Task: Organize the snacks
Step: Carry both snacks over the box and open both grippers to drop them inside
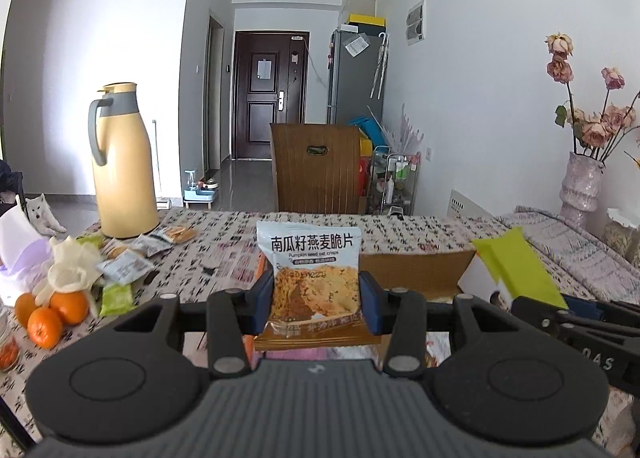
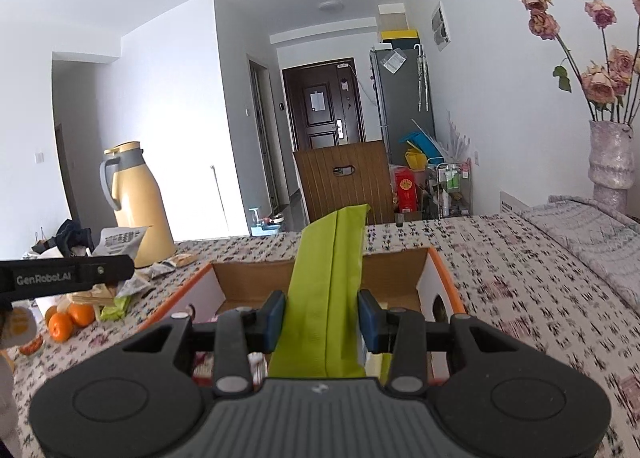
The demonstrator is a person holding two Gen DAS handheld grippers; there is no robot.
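Note:
My left gripper (image 1: 317,300) is shut on a pumpkin seed oat crisps packet (image 1: 310,270), held upright above the table. My right gripper (image 2: 322,318) is shut on a lime green packet (image 2: 328,286), held upright over an open cardboard box (image 2: 424,258) with orange edges. The same box (image 1: 416,272) and green packet (image 1: 520,268) show at right in the left wrist view. Several loose snack packets (image 1: 128,258) lie at the table's left, near the thermos.
A yellow thermos jug (image 1: 120,162) stands at the far left of the patterned table (image 1: 400,226). Oranges (image 1: 52,312) and a white glove (image 1: 72,270) lie left. A vase of dried roses (image 1: 582,182) stands far right. A brown chair back (image 1: 316,166) is behind the table.

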